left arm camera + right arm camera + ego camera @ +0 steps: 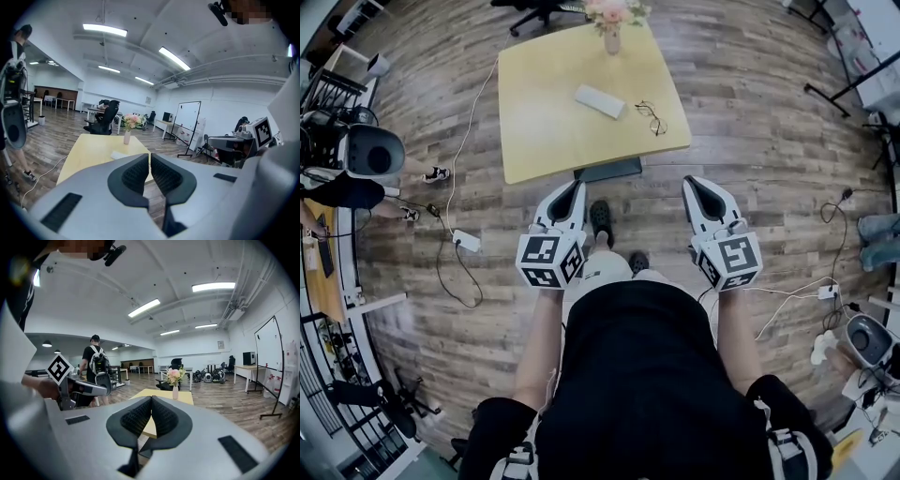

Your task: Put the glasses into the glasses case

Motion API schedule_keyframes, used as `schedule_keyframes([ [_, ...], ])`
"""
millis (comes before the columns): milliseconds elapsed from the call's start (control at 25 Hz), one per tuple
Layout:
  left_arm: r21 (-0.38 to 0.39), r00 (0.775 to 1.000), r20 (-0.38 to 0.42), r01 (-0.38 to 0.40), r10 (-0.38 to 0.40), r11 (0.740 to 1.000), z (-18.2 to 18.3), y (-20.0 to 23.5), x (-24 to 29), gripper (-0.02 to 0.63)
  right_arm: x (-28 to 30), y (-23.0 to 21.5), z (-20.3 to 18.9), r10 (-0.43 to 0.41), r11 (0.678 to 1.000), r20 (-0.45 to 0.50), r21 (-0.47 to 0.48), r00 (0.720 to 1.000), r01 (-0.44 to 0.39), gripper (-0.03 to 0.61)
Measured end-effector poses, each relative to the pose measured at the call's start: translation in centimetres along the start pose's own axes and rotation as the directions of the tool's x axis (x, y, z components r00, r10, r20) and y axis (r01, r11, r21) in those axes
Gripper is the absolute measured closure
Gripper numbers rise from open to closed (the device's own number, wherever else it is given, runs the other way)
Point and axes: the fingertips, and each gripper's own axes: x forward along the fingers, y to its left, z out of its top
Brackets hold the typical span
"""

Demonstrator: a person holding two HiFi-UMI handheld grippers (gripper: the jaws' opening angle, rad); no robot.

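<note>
A pair of thin-framed glasses [652, 117] lies on the yellow table [544, 122], just right of a flat white glasses case [600, 101]. The case [118, 155] also shows faintly on the table in the left gripper view. Both grippers hang short of the table's near edge, over the wooden floor. My left gripper [573, 190] is shut with nothing between its pads [136, 172]. My right gripper [696, 187] is shut and empty too, its pads [164, 416] meeting at the tips.
A vase of pink flowers [611, 21] stands at the table's far edge. A dark slab [607, 170] lies under the near edge. Cables and a power strip [466, 241] run across the floor on the left. Office chairs, desks and a person with a backpack [96, 366] are around.
</note>
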Motion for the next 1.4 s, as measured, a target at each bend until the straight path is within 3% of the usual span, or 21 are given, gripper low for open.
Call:
schedule_keyframes([
  [480,-0.016,0.999,-0.037,0.031,-0.032,0.999,3.6,4.9,8.2,0.583,8.7,-3.7,2.1,0.007,1.0,-0.047,0.008,0.999,-0.006,0.561],
  [1000,-0.007,0.993,-0.075,0.089,-0.089,0.996,6.3,11.6,15.4,0.583,16.2,-7.2,3.8,-0.118,0.993,-0.074,-0.001,0.99,0.119,0.561],
  [1400,0.005,0.983,-0.107,0.149,-0.148,0.989,7.7,16.7,19.4,0.583,22.5,-6.9,4.7,-0.167,0.986,-0.103,-0.024,0.981,0.165,0.56],
])
